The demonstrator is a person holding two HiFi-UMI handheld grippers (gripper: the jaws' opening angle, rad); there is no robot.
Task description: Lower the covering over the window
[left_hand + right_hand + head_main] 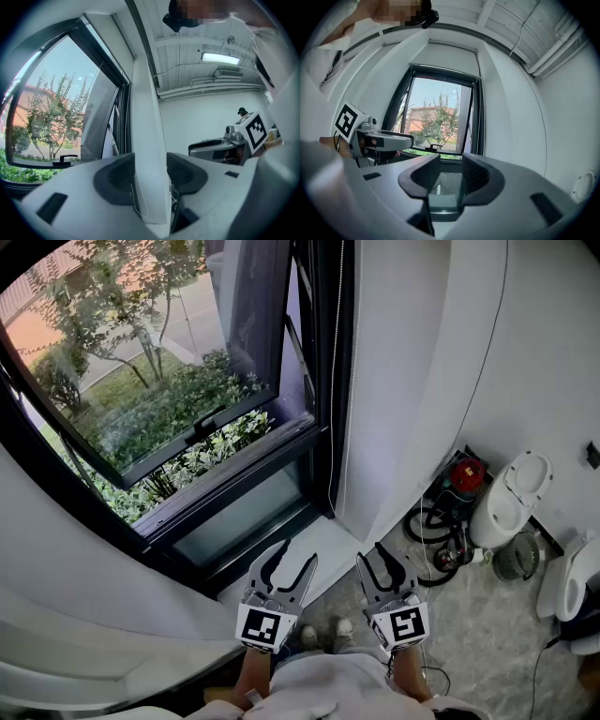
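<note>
Approach stage, by the look of it, with no lowering begun and nothing gripped. Carry the left tool with its jaws spread wide and empty; in the left gripper view, find only the white wall edge beyond the gap, well short of contact. Carry the right tool likewise parted and empty, aimed at the window, with only the lower glass pane visible past the pads. For the next move, most likely: reach forward and up to the thin cord hanging down the right side of the dark frame, just beside the white wall. Note what looks like its lower loop in line with the left jaws, but apart from them. Centre one strand between the pads, close firmly, then draw downward in short, steady pulls. Expect a fine, slack line, easy to miss and easy to let slip; square the jaws to it before closing. Impossible to tell from these views which strand lowers and which raises; check with one short pull. Locate the covering at the head of the window recess: a pale, flat band across the top of the frame, drawn up fully or nearly so, leaving the glass bare and the trees outside in plain sight.
</note>
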